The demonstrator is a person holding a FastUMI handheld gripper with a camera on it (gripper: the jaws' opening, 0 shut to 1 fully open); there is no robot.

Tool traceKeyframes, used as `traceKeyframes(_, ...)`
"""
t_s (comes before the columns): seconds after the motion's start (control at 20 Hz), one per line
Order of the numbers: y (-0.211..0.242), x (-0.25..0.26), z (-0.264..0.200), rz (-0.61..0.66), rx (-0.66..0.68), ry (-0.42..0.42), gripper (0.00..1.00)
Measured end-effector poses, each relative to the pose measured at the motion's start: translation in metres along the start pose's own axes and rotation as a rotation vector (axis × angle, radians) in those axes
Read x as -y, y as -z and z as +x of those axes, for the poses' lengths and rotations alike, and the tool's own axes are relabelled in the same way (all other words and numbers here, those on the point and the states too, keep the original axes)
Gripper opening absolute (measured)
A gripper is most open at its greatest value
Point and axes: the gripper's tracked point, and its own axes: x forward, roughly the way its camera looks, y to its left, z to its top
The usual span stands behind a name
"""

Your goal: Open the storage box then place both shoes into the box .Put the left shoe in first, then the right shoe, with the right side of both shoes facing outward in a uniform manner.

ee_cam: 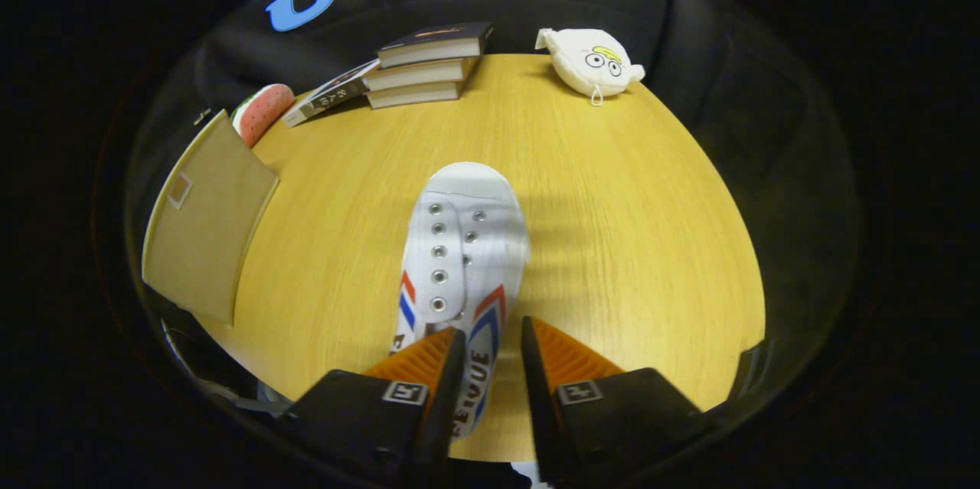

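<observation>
Meanwhile tool pinched heel side wall of white canvas shoe, toe toward 12 o'clock on woodgrain table. Tan flat box lid at 10 o'clock. Stacked books, plush pouch beyond.
</observation>
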Motion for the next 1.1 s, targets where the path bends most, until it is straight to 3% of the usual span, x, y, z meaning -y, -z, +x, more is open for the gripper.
traceKeyframes(0.05, 0.0, 0.003, -0.003, 0.028, -0.001, -0.012, 0.3)
traceKeyframes(0.2, -0.002, 0.007, -0.006, 0.177, -0.03, -0.058, 0.06)
traceKeyframes(0.45, -0.038, -0.017, -0.036, 0.282, 0.04, -0.146, 0.05)
traceKeyframes(0.75, -0.09, -0.052, -0.091, 0.263, 0.154, -0.187, 0.05)
traceKeyframes(1.1, -0.138, -0.191, -0.145, 0.126, 0.166, -0.319, 0.05)
